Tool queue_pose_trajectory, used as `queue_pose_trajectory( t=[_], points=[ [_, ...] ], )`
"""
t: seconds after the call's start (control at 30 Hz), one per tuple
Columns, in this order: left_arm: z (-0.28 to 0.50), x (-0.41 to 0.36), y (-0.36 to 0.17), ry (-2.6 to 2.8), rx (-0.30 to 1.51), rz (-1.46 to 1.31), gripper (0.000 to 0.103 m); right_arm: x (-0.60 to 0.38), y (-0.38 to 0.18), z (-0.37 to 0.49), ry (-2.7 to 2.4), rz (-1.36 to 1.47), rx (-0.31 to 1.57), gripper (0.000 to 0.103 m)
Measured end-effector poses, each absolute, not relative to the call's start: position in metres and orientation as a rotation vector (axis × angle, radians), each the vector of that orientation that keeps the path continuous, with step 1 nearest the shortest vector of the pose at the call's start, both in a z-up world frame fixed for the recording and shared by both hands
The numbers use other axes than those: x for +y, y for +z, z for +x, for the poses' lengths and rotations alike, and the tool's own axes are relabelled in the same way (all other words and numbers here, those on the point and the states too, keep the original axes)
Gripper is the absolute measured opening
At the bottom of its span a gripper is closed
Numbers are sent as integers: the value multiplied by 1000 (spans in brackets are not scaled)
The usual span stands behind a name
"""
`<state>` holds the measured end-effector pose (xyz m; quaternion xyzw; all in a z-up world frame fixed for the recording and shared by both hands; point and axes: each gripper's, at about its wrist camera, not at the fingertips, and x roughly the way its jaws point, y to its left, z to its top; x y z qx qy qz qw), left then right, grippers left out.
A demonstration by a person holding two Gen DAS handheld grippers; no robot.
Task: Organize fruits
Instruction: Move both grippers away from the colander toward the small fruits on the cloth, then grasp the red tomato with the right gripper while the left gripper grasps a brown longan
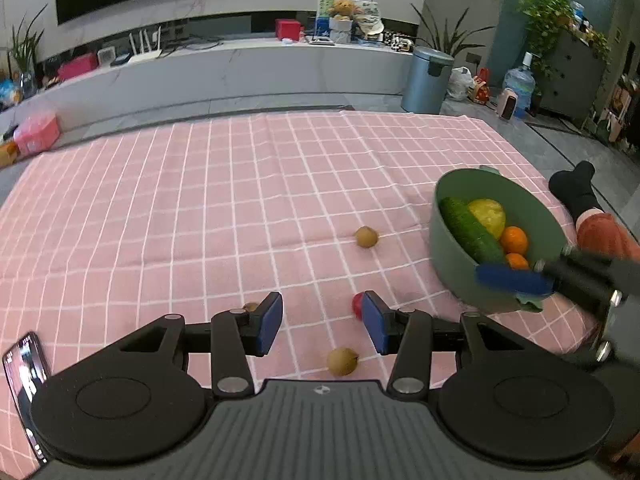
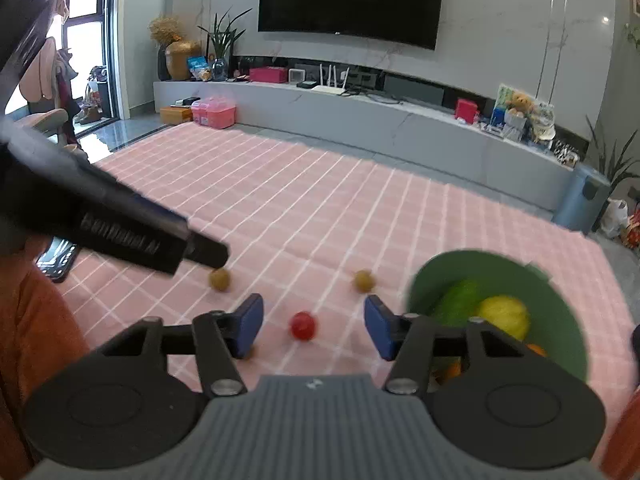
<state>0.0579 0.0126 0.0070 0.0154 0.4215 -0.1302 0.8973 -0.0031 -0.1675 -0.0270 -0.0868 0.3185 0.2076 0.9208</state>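
A green bowl (image 1: 452, 268) on the pink checked cloth holds a cucumber (image 1: 470, 230), a yellow fruit (image 1: 488, 214) and two oranges (image 1: 514, 240). My left gripper (image 1: 322, 322) is open and empty above the cloth; a brown fruit (image 1: 342, 361) lies just below its gap, a red fruit (image 1: 357, 305) is by the right finger, another brown fruit (image 1: 366, 237) lies farther off. My right gripper (image 2: 312, 326) is open and empty, with the red fruit (image 2: 303, 325) between its fingers on the cloth. The bowl (image 2: 560, 300) is to its right.
A phone (image 1: 26, 384) lies on the cloth at the left edge. The left gripper's body (image 2: 120, 224) crosses the right wrist view at the left. My leg and black sock (image 1: 576, 192) rest beside the bowl. Two brown fruits (image 2: 220, 279) (image 2: 363, 280) lie ahead.
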Motion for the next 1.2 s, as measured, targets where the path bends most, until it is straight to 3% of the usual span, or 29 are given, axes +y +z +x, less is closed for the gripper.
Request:
queue_pose_trajectory(
  t=[0.43,0.8,0.97,1.2],
  points=[
    [78,29,-45,-194,950,23,54,-143,-75,21,372,-199,730,38],
    [84,44,-76,-112,896,-1,54,-128,-101,53,340,-176,738,30],
    [87,47,-79,-112,888,-54,51,-130,-109,57,353,-161,753,30],
    [87,39,-83,-125,898,-26,32,-132,-117,65,361,-147,767,26]
  ],
)
